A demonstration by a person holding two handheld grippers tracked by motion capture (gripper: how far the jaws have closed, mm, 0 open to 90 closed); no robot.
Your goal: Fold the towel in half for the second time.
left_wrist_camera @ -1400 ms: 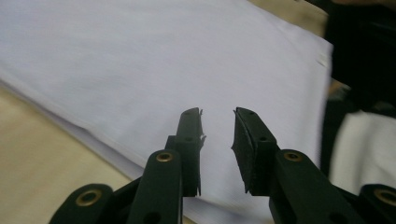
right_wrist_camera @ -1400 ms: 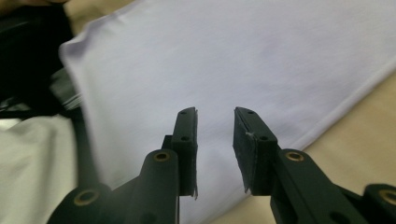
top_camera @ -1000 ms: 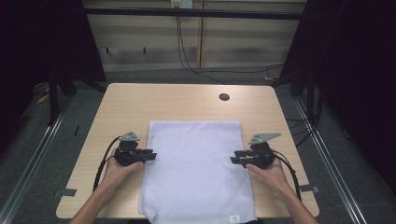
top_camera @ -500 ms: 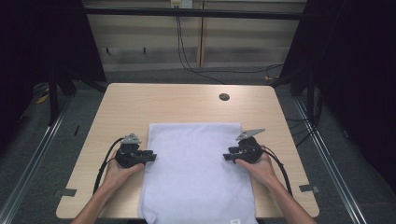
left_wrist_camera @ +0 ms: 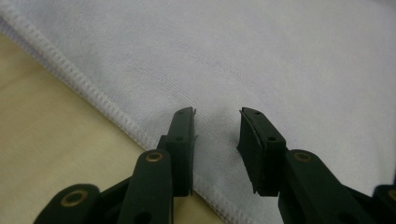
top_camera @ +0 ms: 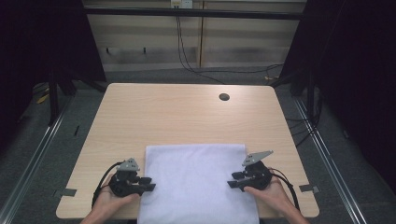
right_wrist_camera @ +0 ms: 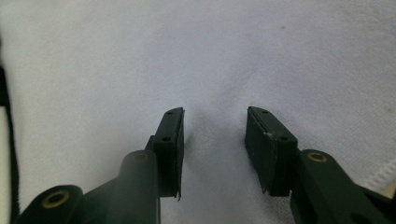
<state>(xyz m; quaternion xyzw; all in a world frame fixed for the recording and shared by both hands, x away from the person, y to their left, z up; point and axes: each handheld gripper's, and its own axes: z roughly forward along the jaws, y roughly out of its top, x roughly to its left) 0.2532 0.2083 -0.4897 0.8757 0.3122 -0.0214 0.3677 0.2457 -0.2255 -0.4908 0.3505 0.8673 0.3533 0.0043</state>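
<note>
White towel [top_camera: 196, 182] flat on wooden table [top_camera: 163, 116]; round hole [top_camera: 224, 97] well beyond.

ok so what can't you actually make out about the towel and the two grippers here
- Towel: near edge cut off by the high view's bottom frame.
- Left gripper and right gripper: jaws apart over the cloth; whether the tips touch it is unclear.
- Dark round spot on the table: too small to identify.

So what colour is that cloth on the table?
The cloth is plain white; the left gripper view shows it best.
</note>
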